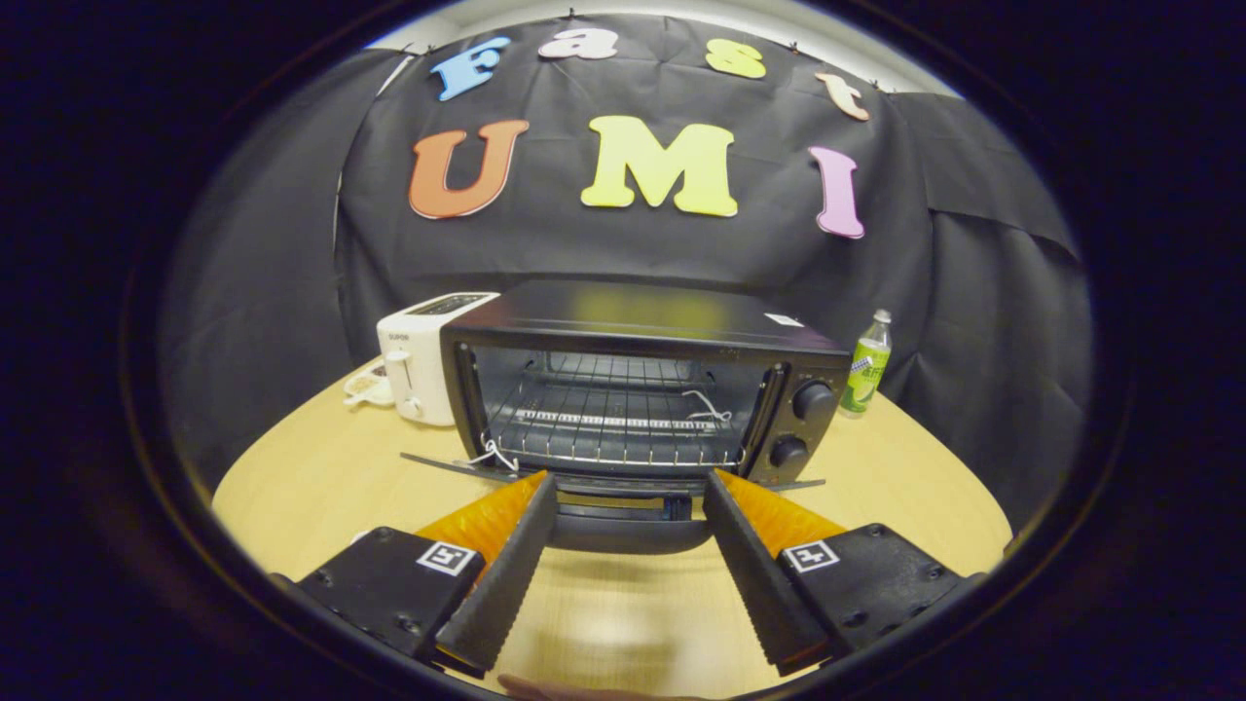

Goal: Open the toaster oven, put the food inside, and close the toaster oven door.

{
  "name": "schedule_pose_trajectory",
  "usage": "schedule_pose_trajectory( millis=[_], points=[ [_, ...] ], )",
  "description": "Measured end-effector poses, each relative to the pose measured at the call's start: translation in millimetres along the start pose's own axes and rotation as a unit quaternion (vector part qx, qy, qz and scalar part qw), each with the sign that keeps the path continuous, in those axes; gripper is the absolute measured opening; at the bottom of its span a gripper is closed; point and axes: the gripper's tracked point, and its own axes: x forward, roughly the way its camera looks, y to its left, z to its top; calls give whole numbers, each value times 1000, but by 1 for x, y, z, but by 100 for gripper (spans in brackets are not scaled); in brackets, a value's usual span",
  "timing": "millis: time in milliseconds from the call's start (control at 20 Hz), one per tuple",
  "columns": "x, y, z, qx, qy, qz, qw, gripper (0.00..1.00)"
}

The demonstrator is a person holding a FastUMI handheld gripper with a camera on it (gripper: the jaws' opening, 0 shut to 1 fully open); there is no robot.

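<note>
Wooden table [321,487], we see 1 black toaster oven [642,385] with door [623,511] down, 2 knobs [813,400], 1 white toaster [421,355], 1 bottle [868,365], our gripper [630,492] spread wide, holding nothing.

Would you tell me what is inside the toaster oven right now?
With the door down beyond the open gripper, the toaster oven shows a bare wire rack, no food. The cavity under it is hard to make out.

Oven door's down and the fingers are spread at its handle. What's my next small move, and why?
Probably back the gripper away from the door handle and go for the food: the toaster oven stands open, its wire rack is bare, and the spread fingers hold nothing.
</note>
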Motion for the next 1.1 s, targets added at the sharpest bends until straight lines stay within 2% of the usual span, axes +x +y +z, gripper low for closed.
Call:
schedule_pose_trajectory(
  millis=[350, 750, 1100],
  points=[
    [-9, 1, -33, 14, 60, 30, 998, 99],
    [-13, 2, -70, 50, 138, 48, 988, 99],
    [-32, 8, -54, 68, 131, 86, 985, 99]
  ],
)
